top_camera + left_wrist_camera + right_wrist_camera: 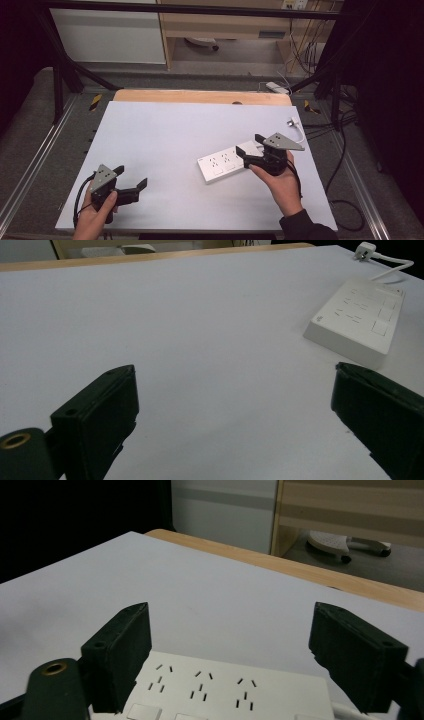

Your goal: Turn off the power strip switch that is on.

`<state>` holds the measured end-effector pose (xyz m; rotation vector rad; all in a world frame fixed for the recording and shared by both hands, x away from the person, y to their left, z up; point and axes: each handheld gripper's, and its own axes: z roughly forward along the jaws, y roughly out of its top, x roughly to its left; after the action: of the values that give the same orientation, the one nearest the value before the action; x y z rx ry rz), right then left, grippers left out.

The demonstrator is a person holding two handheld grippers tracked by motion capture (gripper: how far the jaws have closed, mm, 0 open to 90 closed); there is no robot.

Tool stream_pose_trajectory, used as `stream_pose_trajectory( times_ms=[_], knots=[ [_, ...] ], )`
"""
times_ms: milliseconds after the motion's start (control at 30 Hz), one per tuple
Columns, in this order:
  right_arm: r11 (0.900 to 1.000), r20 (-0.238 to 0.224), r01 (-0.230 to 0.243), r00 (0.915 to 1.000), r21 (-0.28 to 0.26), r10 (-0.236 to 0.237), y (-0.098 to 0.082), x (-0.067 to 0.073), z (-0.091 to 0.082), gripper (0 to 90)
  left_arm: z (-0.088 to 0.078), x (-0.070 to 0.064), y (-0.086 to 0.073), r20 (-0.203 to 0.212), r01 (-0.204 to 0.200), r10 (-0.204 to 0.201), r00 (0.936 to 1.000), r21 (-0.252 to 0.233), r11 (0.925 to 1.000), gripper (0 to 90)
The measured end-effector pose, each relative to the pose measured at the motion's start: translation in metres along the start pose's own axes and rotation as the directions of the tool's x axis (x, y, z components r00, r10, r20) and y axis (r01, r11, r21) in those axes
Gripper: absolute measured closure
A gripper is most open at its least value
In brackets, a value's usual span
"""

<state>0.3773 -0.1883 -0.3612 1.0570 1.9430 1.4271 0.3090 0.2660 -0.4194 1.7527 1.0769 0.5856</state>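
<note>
White power strip [225,163] sits between the right tool's [248,148] wide-open jaws, nothing gripped; left tool [131,182] open, empty — close squarely across its end.

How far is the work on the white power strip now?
Done: the white rectangular power strip lies flat on the pale table. In hand: the right gripper hangs open over it, gripping nothing. Left: closing on the strip; the left gripper waits open, apart.

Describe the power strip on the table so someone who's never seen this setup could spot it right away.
Start from the white table and look to its right half. There lies a flat white power strip, its end under the right gripper. Unlike the small white plug behind it, it carries rows of socket slots.
</note>
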Motion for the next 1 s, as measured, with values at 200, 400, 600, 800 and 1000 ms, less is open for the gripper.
stream_pose_trajectory(
  times_ms=[200,400,600,800,1000],
  knots=[
    [1.0,0.032,-0.002,0.9995,-0.028,0.003,0.001,-0.006,-0.005,7.9,0.0,0.0,0.0,0.0,0.0,0.0,1.0,0.0,1.0,5.3],
    [0.999,0.037,-0.011,0.9992,-0.044,0.013,0.001,-0.01,-0.01,4.1,0.0,0.0,0.0,0.001,0.001,-0.001,1.0,0.0,1.0,5.2],
    [0.999,0.031,-0.004,0.9995,-0.038,0.005,0.0,-0.013,-0.015,1.4,0.0,0.0,0.0,0.001,0.005,-0.005,1.0,-0.003,1.0,5.2],
    [0.999,0.045,-0.008,0.9989,-0.052,0.01,-0.001,-0.018,-0.021,1.7,0.0,0.0,0.0,0.001,0.007,-0.006,1.0,-0.003,1.0,5.2],
    [0.998,0.056,-0.014,0.9983,-0.064,0.018,-0.002,-0.023,-0.03,2.9,0.0,0.001,0.0,-0.001,0.008,-0.008,1.0,-0.004,1.0,5.2]
  ],
)
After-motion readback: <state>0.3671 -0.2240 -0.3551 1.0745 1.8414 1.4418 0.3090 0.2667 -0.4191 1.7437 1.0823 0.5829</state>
